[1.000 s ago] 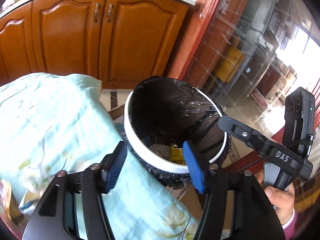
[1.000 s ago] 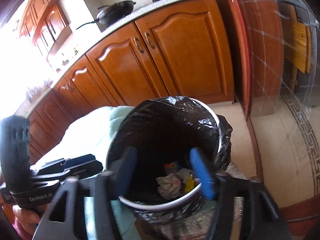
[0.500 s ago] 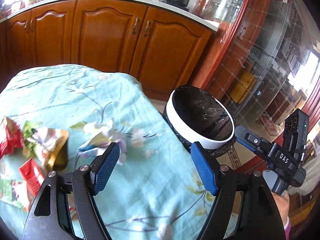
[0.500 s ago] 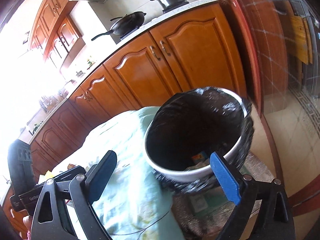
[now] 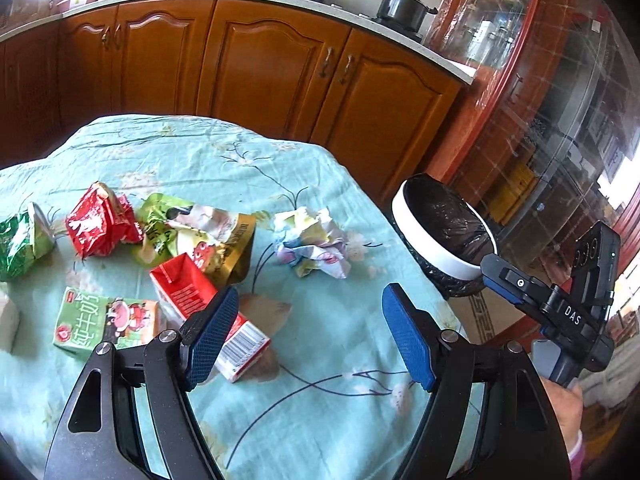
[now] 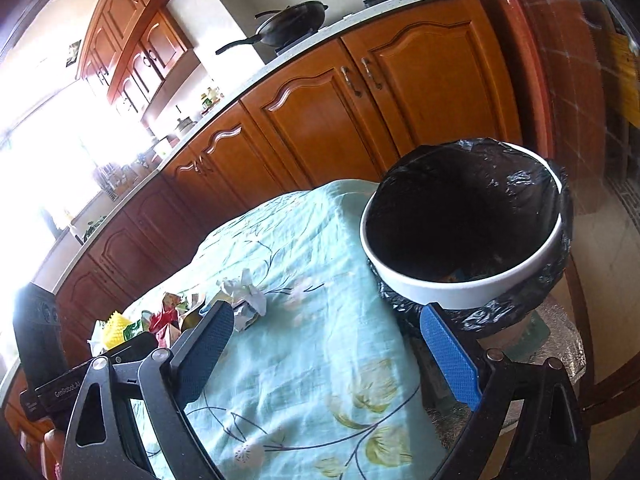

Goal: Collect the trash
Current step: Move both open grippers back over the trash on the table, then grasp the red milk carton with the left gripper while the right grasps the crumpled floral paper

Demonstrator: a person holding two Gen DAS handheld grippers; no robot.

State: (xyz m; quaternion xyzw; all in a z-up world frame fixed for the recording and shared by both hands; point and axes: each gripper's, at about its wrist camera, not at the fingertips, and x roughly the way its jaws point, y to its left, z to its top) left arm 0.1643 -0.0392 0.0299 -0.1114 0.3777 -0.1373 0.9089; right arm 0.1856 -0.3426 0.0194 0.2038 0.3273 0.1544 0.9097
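Clearly, little writing can be read: "DAS" is printed in white on the body of the right gripper (image 5: 560,312) as seen from the left wrist view, and "GenRoboLA…", partly cut off, on the left gripper (image 6: 64,390) as seen from the right wrist view. Chinese characters are printed on the green milk carton (image 5: 106,326) lying at the near left of the table (image 5: 320,420), under a floral turquoise cloth; they are too distorted to be read with confidence.

The left gripper (image 5: 310,340) is held low over the near part of the table, empty, its blue pads set wide apart. Beside its left pad a red carton (image 5: 192,292) is seen lying on its side. Farther off, a crumpled paper ball (image 5: 312,242), a gold and green snack bag (image 5: 200,236), a red wrapper (image 5: 100,224) and a green wrapper (image 5: 22,246) are spread over the cloth.

The right gripper (image 6: 328,348) is held over the table's right edge, also empty and spread wide. The trash bin (image 6: 472,292), white-rimmed and lined with a black bag, stands just off that edge, near the right pad; some scraps can dimly be made out inside. A hand (image 5: 566,416) is wrapped round the right gripper's handle.
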